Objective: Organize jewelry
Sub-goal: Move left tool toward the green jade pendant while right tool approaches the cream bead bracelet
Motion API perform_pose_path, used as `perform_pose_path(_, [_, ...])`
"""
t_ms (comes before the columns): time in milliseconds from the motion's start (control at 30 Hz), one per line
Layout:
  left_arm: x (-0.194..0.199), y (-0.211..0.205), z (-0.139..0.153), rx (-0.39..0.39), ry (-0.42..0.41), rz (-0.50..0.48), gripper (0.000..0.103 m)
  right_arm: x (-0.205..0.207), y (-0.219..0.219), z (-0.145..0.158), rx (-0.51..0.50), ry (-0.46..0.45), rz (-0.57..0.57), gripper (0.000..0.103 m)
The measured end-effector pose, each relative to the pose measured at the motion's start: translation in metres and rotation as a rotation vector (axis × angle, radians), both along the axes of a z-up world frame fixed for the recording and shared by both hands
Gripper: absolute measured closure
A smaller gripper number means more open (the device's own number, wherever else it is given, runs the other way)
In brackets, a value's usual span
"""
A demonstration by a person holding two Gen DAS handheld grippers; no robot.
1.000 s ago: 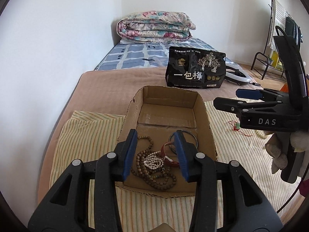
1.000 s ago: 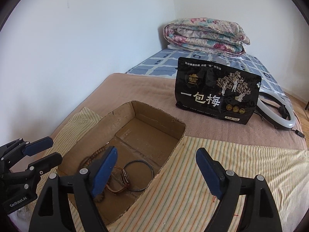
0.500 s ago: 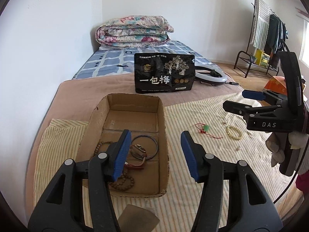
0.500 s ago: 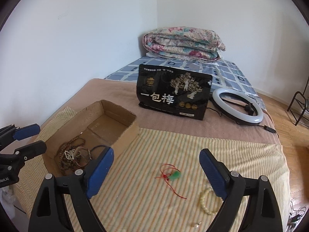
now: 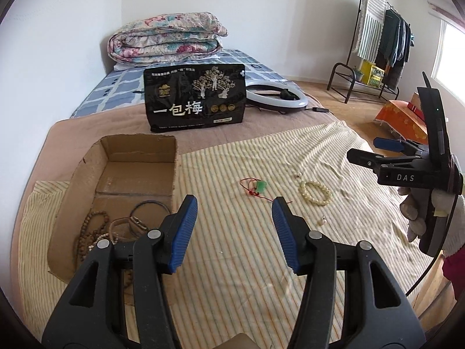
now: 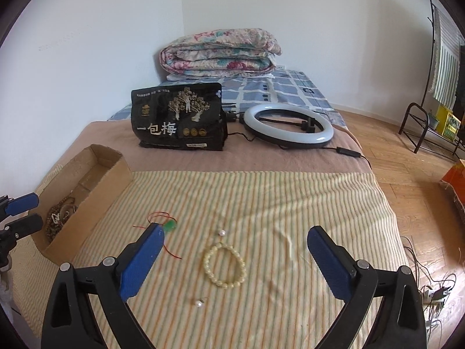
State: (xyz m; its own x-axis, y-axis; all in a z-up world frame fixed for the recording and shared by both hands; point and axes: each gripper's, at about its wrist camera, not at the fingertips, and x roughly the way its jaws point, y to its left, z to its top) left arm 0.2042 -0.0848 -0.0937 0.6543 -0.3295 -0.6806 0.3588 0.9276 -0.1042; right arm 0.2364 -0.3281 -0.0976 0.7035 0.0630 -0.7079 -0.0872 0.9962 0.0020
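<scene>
Jewelry: pearl bracelet point(image 6: 224, 266) is lying on striped cloth point(image 6: 261, 197) just ahead of right gripper point(image 6: 232, 257), between its wide-spread fingers; left gripper point(image 5: 234, 226) is hovering wide, empty, cardboard box point(image 5: 87, 171) to its left.

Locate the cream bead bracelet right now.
The cream bead bracelet lies flat on the striped cloth, centred ahead of the open right claw, right of the green pendant.

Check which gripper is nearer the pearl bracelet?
Right. The right gripper hangs open right around the pearl bracelet; the left gripper is open nearer the cardboard box.
</scene>
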Motion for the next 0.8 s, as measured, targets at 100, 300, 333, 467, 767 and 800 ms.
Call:
perform_pose_path(100, [0.006, -0.017, -0.009, -0.001, 0.014, -0.023, 0.048, -0.002, -0.012, -0.011, 0.002, 0.019, -0.008, 0.003])
perform_pose_path(300, [0.026, -0.038, -0.034, -0.04, 0.081, -0.027, 0.048, -0.002, -0.022, -0.036, 0.02, 0.064, 0.004, 0.003])
perform_pose_path(333, [0.03, -0.041, -0.039, -0.043, 0.091, -0.026, 0.048, -0.002, -0.021, -0.04, 0.019, 0.071, 0.008, 0.003])
perform_pose_path(467, [0.04, -0.053, -0.056, -0.03, 0.111, -0.036, 0.048, 0.002, -0.023, -0.056, 0.013, 0.091, 0.016, 0.004])
perform_pose_path(767, [0.067, -0.069, -0.088, -0.03, 0.166, -0.02, 0.062, 0.022, -0.034, -0.088, 0.025, 0.161, -0.001, 0.025])
perform_pose_path(800, [0.07, -0.07, -0.09, -0.036, 0.172, -0.017, 0.063, 0.025, -0.034, -0.091, 0.029, 0.169, 0.0, 0.028])
